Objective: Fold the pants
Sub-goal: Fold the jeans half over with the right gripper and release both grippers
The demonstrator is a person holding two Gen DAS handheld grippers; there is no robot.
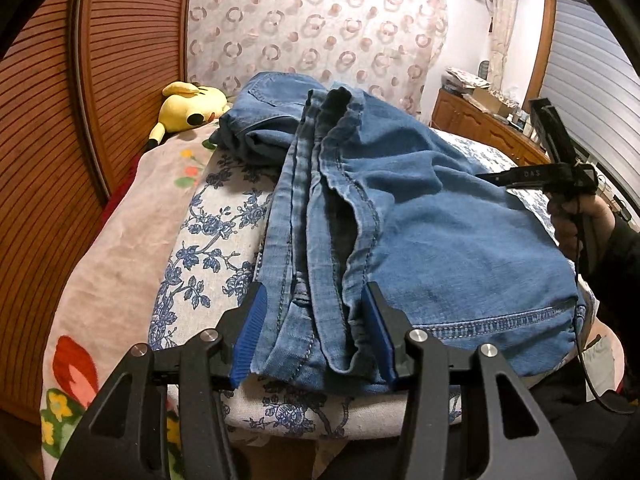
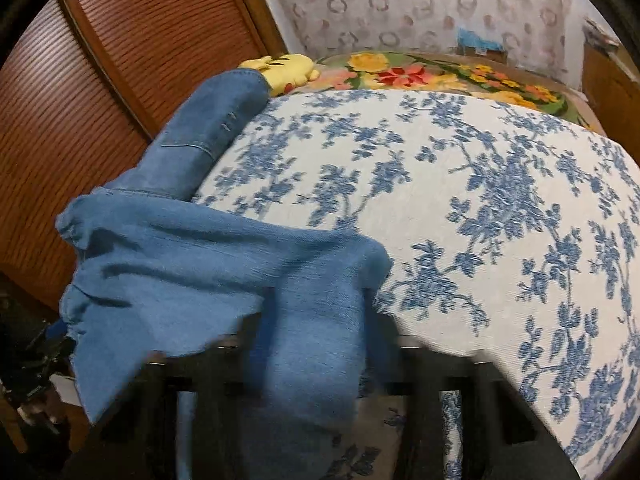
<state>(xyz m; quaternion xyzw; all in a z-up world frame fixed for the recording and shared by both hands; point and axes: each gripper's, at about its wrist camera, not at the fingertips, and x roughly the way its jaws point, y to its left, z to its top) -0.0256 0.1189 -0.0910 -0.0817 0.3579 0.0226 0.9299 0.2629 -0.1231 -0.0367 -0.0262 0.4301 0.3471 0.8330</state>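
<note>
Blue jeans lie folded lengthwise on the bed, their bunched seams and hems running toward me. My left gripper has a blue pad on each side of that near bunch and is shut on it. In the left wrist view, a hand holds my right gripper at the right edge of the jeans. The right wrist view is blurred. There a fold of the jeans drapes over my right gripper and fills the gap between its dark fingers, which close on the denim.
The bed has a white cover with blue flowers and a pink flowered blanket along its left side. A yellow plush toy lies at the far end. A slatted wooden door stands left and a wooden dresser right.
</note>
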